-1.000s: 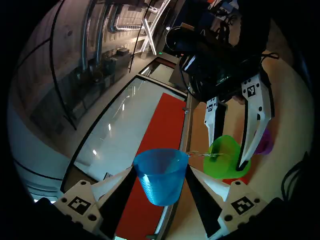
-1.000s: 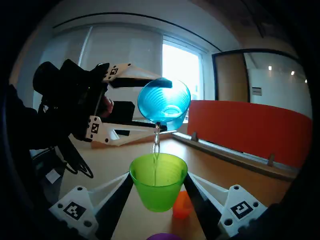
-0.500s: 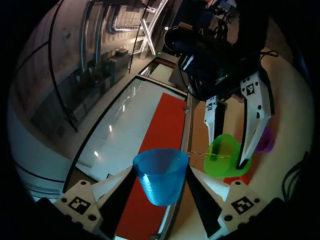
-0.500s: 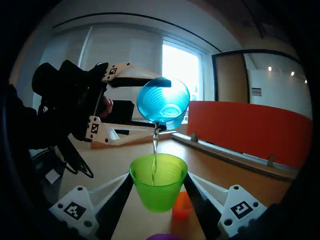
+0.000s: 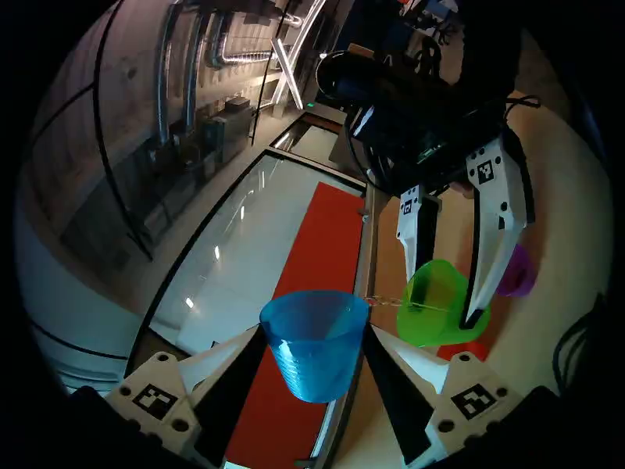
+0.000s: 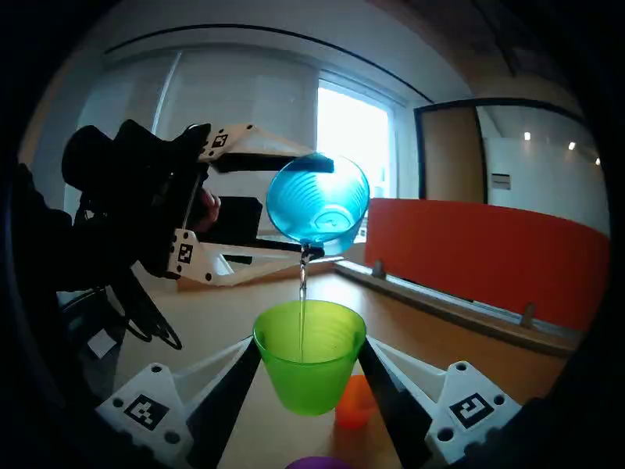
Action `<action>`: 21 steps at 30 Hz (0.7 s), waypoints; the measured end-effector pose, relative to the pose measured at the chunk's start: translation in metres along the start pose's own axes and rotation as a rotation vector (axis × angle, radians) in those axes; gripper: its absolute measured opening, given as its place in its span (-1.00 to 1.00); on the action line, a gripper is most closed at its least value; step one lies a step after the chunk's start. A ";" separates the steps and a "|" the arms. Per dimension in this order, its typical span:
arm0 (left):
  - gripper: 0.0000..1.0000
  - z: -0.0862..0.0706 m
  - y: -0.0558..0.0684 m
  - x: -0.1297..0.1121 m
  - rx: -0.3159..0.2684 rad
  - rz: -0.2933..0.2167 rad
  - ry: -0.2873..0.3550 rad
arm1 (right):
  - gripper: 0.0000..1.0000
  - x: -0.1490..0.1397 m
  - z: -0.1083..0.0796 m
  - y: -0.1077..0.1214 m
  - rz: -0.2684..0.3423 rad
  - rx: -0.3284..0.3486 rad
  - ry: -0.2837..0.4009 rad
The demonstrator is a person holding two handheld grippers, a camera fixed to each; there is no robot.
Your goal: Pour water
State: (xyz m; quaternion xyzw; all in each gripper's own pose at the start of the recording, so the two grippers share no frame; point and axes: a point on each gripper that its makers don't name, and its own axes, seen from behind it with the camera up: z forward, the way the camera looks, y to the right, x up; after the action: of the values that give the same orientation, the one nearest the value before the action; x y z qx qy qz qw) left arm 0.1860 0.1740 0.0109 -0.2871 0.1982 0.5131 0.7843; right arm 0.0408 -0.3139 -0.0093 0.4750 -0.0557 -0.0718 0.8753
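Wooden table (image 6: 437,336), blue cup (image 6: 317,197) pouring, green cup (image 6: 310,356)

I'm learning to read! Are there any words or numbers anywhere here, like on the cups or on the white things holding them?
No words or numbers can be read here.
The blue cup and the green cup: no writing on them.
The black-and-white squares on the right hand-held gripper: patterns, not letters.
The small white sign far behind: too small to read.
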 end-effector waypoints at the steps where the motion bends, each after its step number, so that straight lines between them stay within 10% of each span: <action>1: 0.70 0.000 0.001 0.000 0.000 0.001 0.000 | 0.77 0.000 0.000 0.000 0.000 0.000 0.000; 21: 0.70 0.001 0.003 0.004 0.002 0.078 0.006 | 0.77 0.001 -0.002 0.001 -0.005 -0.002 0.000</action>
State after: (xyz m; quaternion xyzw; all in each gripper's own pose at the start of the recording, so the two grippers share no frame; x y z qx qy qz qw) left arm 0.1847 0.1780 0.0084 -0.2801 0.2121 0.5422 0.7632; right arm 0.0423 -0.3120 -0.0094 0.4741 -0.0542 -0.0740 0.8757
